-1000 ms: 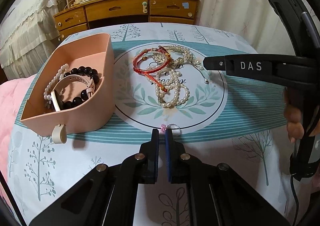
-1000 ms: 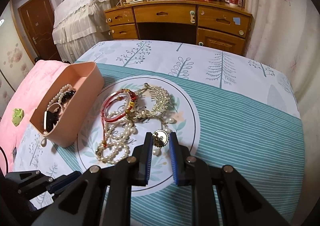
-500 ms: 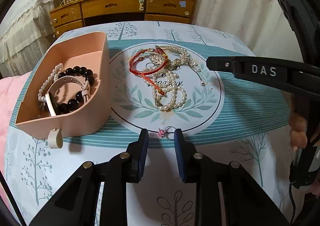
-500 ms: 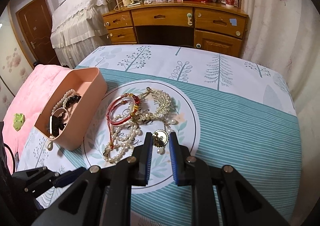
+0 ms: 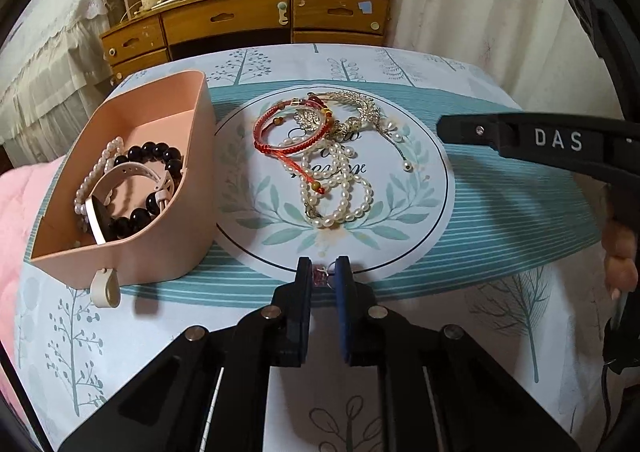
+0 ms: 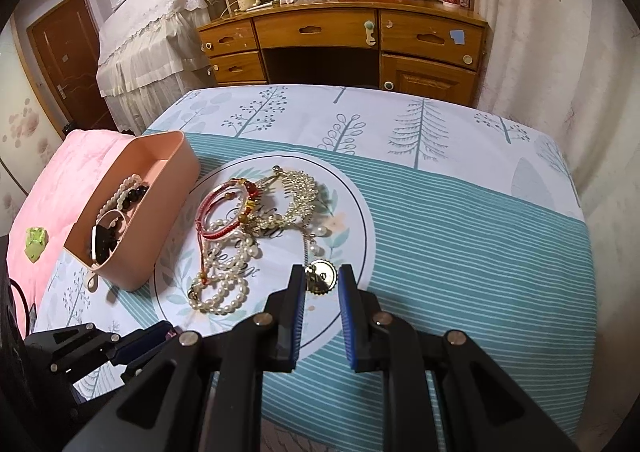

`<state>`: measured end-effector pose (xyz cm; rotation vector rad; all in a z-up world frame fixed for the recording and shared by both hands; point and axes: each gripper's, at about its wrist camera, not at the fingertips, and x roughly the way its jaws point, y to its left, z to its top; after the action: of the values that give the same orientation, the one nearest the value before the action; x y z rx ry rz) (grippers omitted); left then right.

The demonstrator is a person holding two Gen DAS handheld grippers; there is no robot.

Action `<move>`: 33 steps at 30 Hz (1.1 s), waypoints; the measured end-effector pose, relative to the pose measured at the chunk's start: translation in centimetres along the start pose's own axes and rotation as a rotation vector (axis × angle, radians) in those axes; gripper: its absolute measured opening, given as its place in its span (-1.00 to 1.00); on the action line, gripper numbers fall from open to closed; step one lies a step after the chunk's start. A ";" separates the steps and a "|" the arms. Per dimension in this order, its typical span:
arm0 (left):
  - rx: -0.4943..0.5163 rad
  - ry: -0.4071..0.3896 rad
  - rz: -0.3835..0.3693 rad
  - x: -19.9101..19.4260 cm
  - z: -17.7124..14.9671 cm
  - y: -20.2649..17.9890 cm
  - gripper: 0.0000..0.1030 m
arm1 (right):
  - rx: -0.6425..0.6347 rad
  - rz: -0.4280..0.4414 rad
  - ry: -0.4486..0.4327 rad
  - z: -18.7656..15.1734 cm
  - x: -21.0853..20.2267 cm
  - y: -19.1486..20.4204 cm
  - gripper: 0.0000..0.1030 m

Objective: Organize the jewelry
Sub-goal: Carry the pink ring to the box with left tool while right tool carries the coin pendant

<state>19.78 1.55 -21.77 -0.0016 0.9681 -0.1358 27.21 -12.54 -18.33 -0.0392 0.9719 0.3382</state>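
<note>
My left gripper (image 5: 322,272) is closed on a small ring with a pink stone (image 5: 320,275) at the near rim of the round leaf-print mat (image 5: 424,196). A pink box (image 5: 192,212) to the left holds a pearl strand, black beads and a white band. On the mat lie red cord bracelets (image 5: 288,132), pearl bracelets (image 5: 340,192) and a gold leaf hairpiece (image 6: 300,188). My right gripper (image 6: 322,284) holds a round gold pendant (image 6: 322,278) between its fingers, just above the mat; the jaws look slightly apart around it.
The table wears a tree-print cloth (image 6: 460,212) with teal stripes. A pink quilt (image 6: 52,180) lies to the left. A wooden desk (image 6: 340,40) stands behind, a curtain on the right.
My left gripper opened, then closed on the pink-stone ring. My right gripper has lifted and drawn back a little with the gold pendant between its fingers.
</note>
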 end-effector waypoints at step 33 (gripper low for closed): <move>-0.095 -0.041 -0.072 -6.9 3.1 10.8 -0.87 | 0.135 0.334 -0.051 1.3 0.4 9.6 -0.68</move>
<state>19.67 12.83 -15.04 -0.1266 0.9333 -0.1552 25.57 -3.11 -16.82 0.2556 0.9481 0.5764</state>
